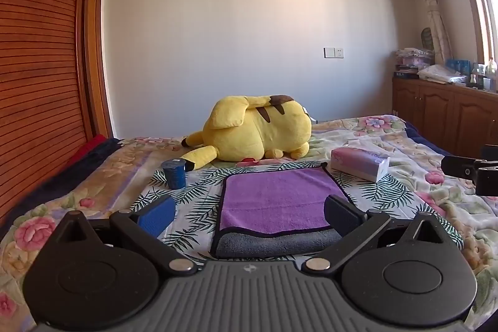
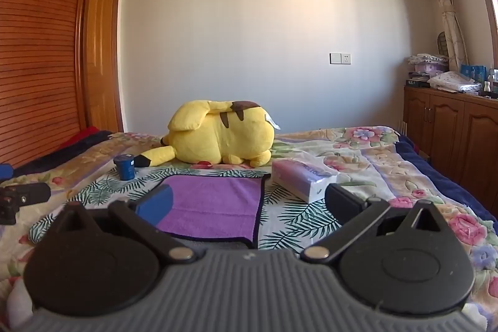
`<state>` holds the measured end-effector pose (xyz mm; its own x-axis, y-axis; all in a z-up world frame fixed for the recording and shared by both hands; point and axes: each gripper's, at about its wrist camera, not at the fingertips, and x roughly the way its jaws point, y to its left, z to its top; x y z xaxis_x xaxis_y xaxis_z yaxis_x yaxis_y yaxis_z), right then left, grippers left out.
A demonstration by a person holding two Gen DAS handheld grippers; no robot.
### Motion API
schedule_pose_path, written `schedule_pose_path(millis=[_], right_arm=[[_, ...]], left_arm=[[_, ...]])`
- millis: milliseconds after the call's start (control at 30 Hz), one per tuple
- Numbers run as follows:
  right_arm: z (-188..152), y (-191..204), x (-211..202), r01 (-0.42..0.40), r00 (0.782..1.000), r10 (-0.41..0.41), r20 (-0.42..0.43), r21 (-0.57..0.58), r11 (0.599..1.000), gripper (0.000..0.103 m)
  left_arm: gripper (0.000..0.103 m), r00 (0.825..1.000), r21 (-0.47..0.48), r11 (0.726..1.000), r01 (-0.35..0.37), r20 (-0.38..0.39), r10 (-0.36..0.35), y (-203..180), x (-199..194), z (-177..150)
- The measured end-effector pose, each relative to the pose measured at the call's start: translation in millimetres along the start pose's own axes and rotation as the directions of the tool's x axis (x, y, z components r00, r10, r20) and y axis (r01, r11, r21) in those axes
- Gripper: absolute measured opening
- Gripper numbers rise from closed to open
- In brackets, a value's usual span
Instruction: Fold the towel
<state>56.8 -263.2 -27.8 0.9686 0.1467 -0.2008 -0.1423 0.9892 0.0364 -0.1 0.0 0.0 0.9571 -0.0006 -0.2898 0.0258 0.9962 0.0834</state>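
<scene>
Already the towel (image 1: pixel 277 201) appears folded at least once: a purple layer lies flat on top while a grey layer shows along the near edge, suggesting we have one fold behind us, though from this low angle we cannot say how many layers are stacked. What remains, as we judge it, is either a further fold to bring it down to a smaller packet or nothing more than a tidy-up; the task sentence does not tell us the target size.

We hold the left gripper (image 1: pixel 249 215) spread wide with nothing between its blue-padded fingers (image 1: pixel 157 215), hovering just short of the towel's near edge, so the cloth sits straight ahead of it and slightly below. The right gripper (image 2: pixel 249 204) is likewise fully released and empty; from its view the towel (image 2: pixel 214 204) lies ahead and to the left, its black-trimmed right edge running roughly through the middle of the gap between the fingers.

The towel rests on a leaf-print cloth (image 1: pixel 196 204) spread over the flowered bedspread (image 1: pixel 451 207). Beyond it, well apart from either gripper, we see a yellow plush toy (image 1: pixel 258 129), a small blue cup (image 1: pixel 174 175) off to the left and a tissue pack (image 1: pixel 361 162) just beside the towel's far right corner.
</scene>
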Motion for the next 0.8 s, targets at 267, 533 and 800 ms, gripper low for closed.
schedule_pose_path(millis=[267,533,800], right_arm=[[0.2,0.6,-0.3,0.0,1.0,0.0,-0.002,0.0,1.0,0.103],[0.0,0.2,-0.2,0.001,1.0,-0.001,-0.002,0.0,1.0,0.103],[-0.4,0.5,-0.2,0.0,1.0,0.0,-0.003,0.0,1.0,0.103]], left_arm=[[0.087,1.0,0.004,1.0,-0.002,0.002,0.002,-0.1,0.1,-0.1],[0.087,1.0,0.005,1.0,-0.002,0.005,0.002,-0.2,0.0,-0.2],[0.087,1.0,0.006,1.0,-0.003,0.006,0.003,-0.1,0.1,-0.3]])
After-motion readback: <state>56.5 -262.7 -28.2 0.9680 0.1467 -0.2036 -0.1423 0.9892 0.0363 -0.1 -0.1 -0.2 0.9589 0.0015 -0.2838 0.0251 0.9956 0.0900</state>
